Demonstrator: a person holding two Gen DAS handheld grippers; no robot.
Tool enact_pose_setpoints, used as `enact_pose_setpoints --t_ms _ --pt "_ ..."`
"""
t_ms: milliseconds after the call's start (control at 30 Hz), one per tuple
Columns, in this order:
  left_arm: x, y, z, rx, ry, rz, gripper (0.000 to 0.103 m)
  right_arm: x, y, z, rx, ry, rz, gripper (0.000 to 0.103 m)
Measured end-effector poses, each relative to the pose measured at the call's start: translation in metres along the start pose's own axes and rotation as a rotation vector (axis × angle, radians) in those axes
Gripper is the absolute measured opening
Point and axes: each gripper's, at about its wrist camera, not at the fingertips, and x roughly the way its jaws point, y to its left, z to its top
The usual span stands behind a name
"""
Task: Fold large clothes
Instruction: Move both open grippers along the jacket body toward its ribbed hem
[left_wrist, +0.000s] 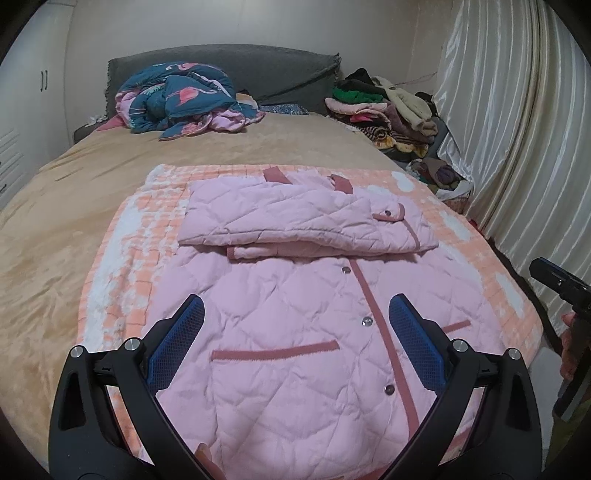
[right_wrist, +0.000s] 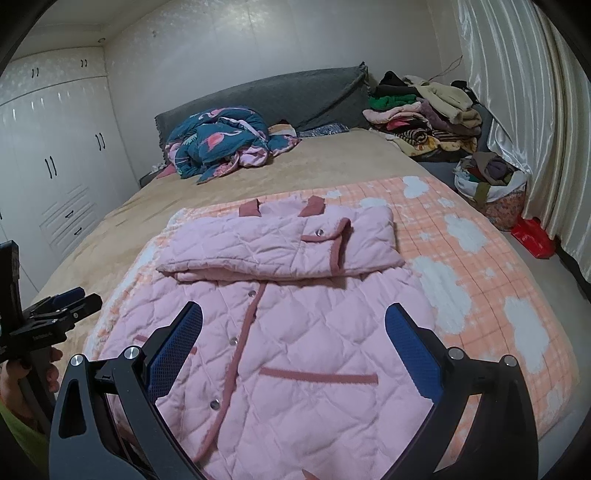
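While the left wrist view looks down the bed (left_wrist: 55, 206), the left gripper (left_wrist: 295, 314) hangs above the lower half of a pink quilted coat (left_wrist: 295, 369) with its jaws spread wide, and nothing sits between the blue pads (left_wrist: 177, 343). The coat lies front up on an orange checked blanket (left_wrist: 125, 236), its upper part folded down into a thick band across the middle, and the snap buttons run down the dark pink front strip between the two fingers. At the right edge a hand (left_wrist: 569, 347) holds the other tool, seen only in part. A teal flamingo quilt (left_wrist: 181, 99) is bunched at the grey headboard (left_wrist: 280, 70), and a pile of clothes (left_wrist: 384, 110) rises beside the curtain (left_wrist: 517, 110).

From the right wrist view, the right gripper (right_wrist: 293, 314) is likewise wide open and empty, poised over the same coat (right_wrist: 314, 406) near a pocket trim. At the left edge, the left tool's jaws appear from the side. A fabric bag (right_wrist: 491, 184) of clothes stands on the floor by the curtain.
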Motion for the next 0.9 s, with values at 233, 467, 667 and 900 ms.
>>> enact_pose_setpoints --t_ms 233,467,667,900 --pt "-0.005 -0.003 -0.017 0.012 0.010 0.023 0.094 -0.008 -0.011 -0.016 0.002 0.029 -0.022 0.099" --pt "-0.003 -0.001 -0.034 0.025 0.046 0.064 0.094 -0.008 -0.025 -0.040 0.016 0.071 -0.039 0.099" --pt "-0.001 0.003 -0.047 0.028 0.068 0.093 0.094 -0.007 -0.032 -0.056 0.005 0.099 -0.057 0.099" --pt "0.001 0.013 -0.061 0.029 0.104 0.127 0.094 -0.006 -0.048 -0.076 0.023 0.131 -0.081 0.099"
